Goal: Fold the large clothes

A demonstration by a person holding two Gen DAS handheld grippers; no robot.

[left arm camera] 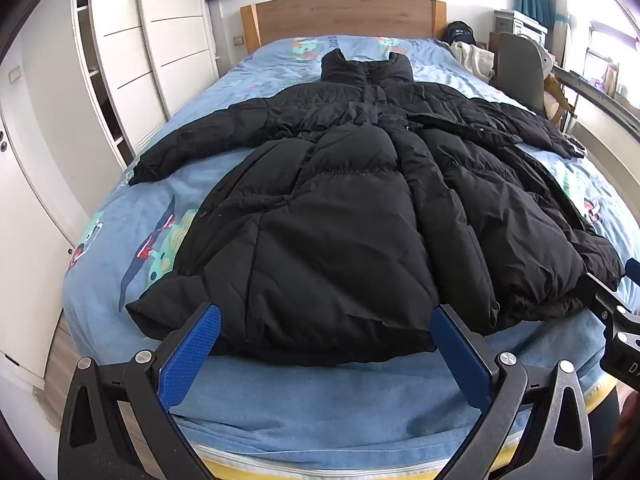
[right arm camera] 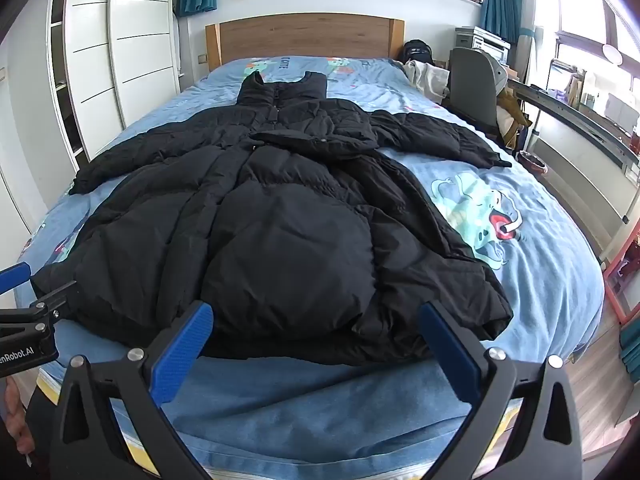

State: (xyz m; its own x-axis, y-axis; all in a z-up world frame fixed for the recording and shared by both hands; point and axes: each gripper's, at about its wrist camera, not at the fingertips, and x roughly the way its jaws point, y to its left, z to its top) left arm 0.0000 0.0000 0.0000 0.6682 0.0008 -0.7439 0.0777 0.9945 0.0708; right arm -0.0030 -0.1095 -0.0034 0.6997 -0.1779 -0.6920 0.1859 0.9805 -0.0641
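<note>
The black puffer coat (left arm camera: 340,208) lies spread front-up on the bed (left arm camera: 320,408), collar toward the wooden headboard (left arm camera: 344,16) and hem at the near foot edge, with both sleeves stretched out sideways over the blue cartoon-print bedsheet (right arm camera: 520,248). Both tools hang just short of the hem, angled down at it: the left hand-held gripper (left arm camera: 326,344) has its blue pads spread wide with nothing between them, and the right hand-held gripper (right arm camera: 316,344) is likewise spread wide and empty. The fold seems not yet begun, so the sensible opening is probably to bring the sleeves in across the chest before doubling the body. To do that well, each tool should bite a full thickness of padded fabric near a sleeve cuff or a hem corner, not just the slick outer shell, which would likely slip out of the pads. Lifting low and dragging little should keep the sheet from rucking up beneath. The coat is long and thick, with quilted panels that billow and trap air; it looks likely to spring back unless each fold is pressed flat. Its right side is already bunched, a flap lying across the chest near the zip, and smoothing that first would give a squarer result.
</note>
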